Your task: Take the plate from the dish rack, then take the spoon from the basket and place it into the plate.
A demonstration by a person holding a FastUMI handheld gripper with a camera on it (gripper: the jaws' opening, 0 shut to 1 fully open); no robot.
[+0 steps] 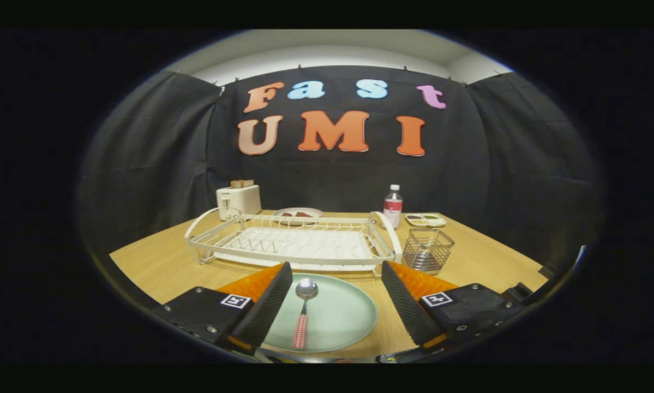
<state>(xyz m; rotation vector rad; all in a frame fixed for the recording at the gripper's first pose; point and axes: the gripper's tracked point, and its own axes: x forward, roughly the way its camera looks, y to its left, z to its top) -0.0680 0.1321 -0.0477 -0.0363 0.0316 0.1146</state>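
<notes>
On the wooden table (157, 262), close to the gripper, a pale green plate (343, 322) lies flat between the two fingers. Spoon (303, 316) rests in the plate, bowl toward 12 o'clock, checked handle toward 6 o'clock, lying left of the plate's middle and near the left finger but apart from it

Gripper (335, 305): jaws spread wide, one finger to each side of the plate, pinching nothing. Neither finger touches spoon or plate, so far as can be told

Dish rack (297, 240) at 12 o'clock from the plate, just beyond the fingertips; white wire, no plate in it. Wire basket (427, 250) at about 2 o'clock from the plate, just beside the rack's right end; whether any cutlery remains in it cannot be told

Further back, toward 12 o'clock: a toaster (238, 200) behind the rack's left end, a small dish (298, 213) with something dark on it, a bottle (393, 206) with a red label, a small tray (425, 220) behind the basket

Judgement: both steps look done, with the plate out of the rack and the spoon in the plate. The step in hand reads as the release. Nothing left to grasp; the next move would call only for drawing the open fingers back toward 6 o'clock and up, keeping the left finger off the spoon handle and both off the plate rim, so nothing gets nudged
</notes>
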